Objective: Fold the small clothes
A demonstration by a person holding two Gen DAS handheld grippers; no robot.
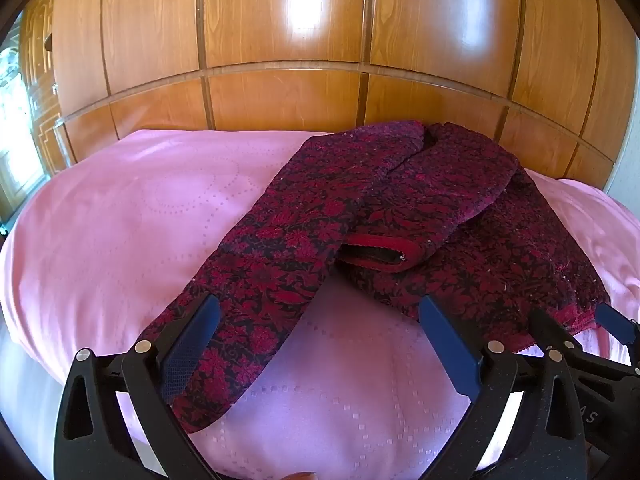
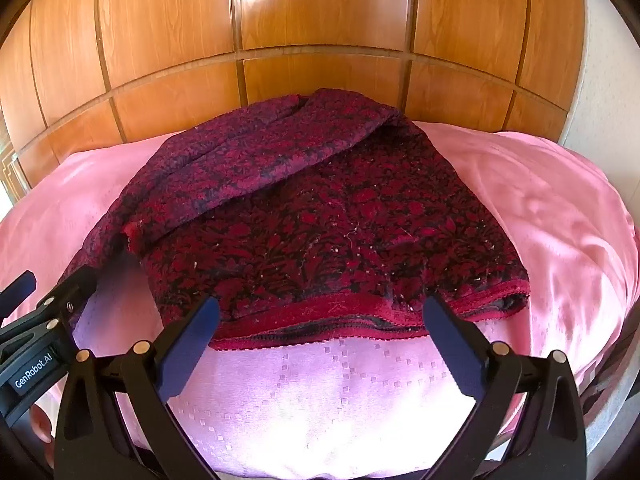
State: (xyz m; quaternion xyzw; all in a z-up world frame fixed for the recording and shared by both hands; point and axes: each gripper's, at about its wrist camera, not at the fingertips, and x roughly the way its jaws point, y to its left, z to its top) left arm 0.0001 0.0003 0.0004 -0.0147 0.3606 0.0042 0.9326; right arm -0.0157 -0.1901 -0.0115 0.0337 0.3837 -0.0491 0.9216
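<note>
Both grippers gape wide over a pink bed, gripping nothing.
Left gripper (image 1: 318,320) straddles the red floral garment's (image 1: 400,208) sleeve (image 1: 256,280); only the right gripper's (image 2: 322,320) view shows the hem (image 2: 340,316) and wooden wardrobe (image 2: 320,20) squarely.

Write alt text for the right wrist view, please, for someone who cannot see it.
A dark red floral garment lies on a pink bedspread, one sleeve folded across it, its red hem nearest the camera. The right tool hovers open just before that hem, holding nothing. Wooden wardrobe doors stand behind.
</note>
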